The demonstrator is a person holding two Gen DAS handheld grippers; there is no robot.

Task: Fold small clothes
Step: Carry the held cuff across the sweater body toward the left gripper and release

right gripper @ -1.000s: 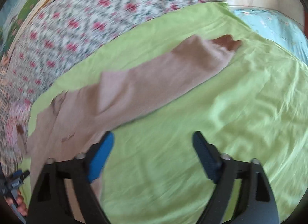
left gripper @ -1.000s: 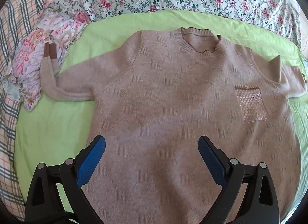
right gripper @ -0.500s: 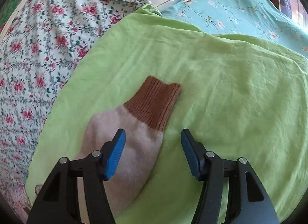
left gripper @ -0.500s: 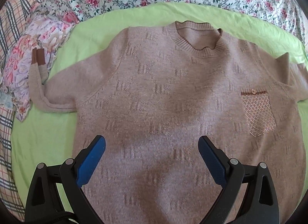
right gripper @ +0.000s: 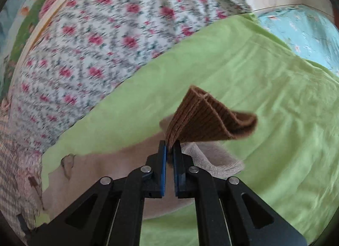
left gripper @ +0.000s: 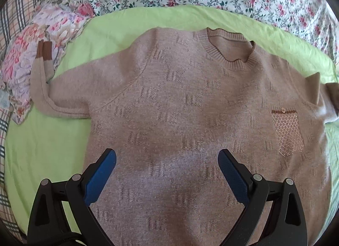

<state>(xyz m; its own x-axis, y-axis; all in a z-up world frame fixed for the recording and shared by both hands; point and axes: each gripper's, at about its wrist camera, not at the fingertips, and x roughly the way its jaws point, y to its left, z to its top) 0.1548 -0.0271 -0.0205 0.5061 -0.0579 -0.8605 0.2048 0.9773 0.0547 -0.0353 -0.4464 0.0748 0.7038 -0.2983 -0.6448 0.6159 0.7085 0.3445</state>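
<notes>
Right tool (right gripper: 170, 148) pinches the brown cuff (right gripper: 203, 119), lifted off the green sheet (right gripper: 275, 102); left tool (left gripper: 167, 159) hovers spread wide over the sweater (left gripper: 180, 102) lying flat.

Right gripper (right gripper: 170, 146) now clamps the brown ribbed cuff (right gripper: 203, 119) of the sweater sleeve (right gripper: 118, 161); 0.5 s ago its jaws stood apart, straddling the cuff lying flat on the green sheet (right gripper: 264, 97). Cuff is now lifted off the sheet, folded double, fanning toward 1 o'clock from the pads. Right view is blurred and swung back toward the floral bedding (right gripper: 95, 44) at 10 o'clock. In the left view the sweater (left gripper: 190, 119) sits slightly toward 3 o'clock and lower than 0.5 s ago.
</notes>
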